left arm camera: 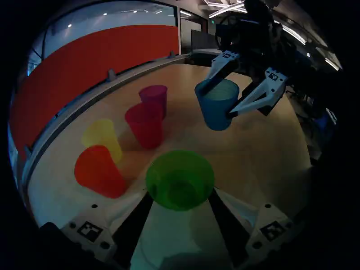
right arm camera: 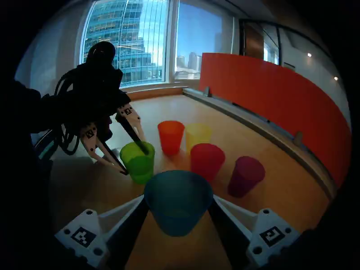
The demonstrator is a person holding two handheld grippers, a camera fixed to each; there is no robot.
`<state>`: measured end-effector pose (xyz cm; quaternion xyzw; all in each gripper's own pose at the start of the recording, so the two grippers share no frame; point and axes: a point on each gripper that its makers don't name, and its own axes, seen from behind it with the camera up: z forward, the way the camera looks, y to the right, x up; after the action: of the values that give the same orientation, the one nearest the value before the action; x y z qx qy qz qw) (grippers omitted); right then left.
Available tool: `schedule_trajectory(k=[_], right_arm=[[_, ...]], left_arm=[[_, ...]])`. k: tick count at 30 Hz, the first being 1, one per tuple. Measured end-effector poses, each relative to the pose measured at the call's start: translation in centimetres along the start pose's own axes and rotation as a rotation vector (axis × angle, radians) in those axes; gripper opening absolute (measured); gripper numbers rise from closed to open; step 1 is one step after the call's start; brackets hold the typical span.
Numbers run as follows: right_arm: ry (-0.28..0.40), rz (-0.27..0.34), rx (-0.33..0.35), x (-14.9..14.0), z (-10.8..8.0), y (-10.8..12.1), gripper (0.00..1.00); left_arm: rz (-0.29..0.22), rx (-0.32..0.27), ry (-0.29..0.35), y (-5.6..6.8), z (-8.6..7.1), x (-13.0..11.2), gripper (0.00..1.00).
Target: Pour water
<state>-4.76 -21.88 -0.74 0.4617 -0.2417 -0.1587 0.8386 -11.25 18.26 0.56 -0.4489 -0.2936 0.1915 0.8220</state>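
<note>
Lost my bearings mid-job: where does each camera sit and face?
Left gripper view: rides the left gripper, looking along its fingers over the green cup toward the right gripper and orange wall.
Right gripper view: rides the right gripper, looking along its fingers over the blue cup back at the left gripper and windows.
Shared: both held cups, four standing cups, the table.

A translucent green cup [left arm camera: 180, 180] stands mouth-up, clasped between the fingers of the left gripper [left arm camera: 180, 194]. A translucent blue cup [left arm camera: 217, 103], mouth-up and leaning slightly, is held in the right gripper [right arm camera: 177, 200] over the middle of the surface [left arm camera: 270, 148], apart from the green one.
</note>
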Motion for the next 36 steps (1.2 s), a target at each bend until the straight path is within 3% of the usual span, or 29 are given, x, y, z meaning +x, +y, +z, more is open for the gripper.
schedule_trajectory(k=[18, 36], right_arm=[[-0.022, 0.015, 0.013, -2.0, 1.7, -0.7, 0.9], [-0.064, 0.012, 0.01, -3.8, 2.6, -1.1, 0.9]], left_arm=[[-0.003, 0.031, -0.048, -0.6, -1.2, -2.8, 0.85], [-0.023, 0.077, -0.048, -1.5, -3.0, -3.8, 0.85]])
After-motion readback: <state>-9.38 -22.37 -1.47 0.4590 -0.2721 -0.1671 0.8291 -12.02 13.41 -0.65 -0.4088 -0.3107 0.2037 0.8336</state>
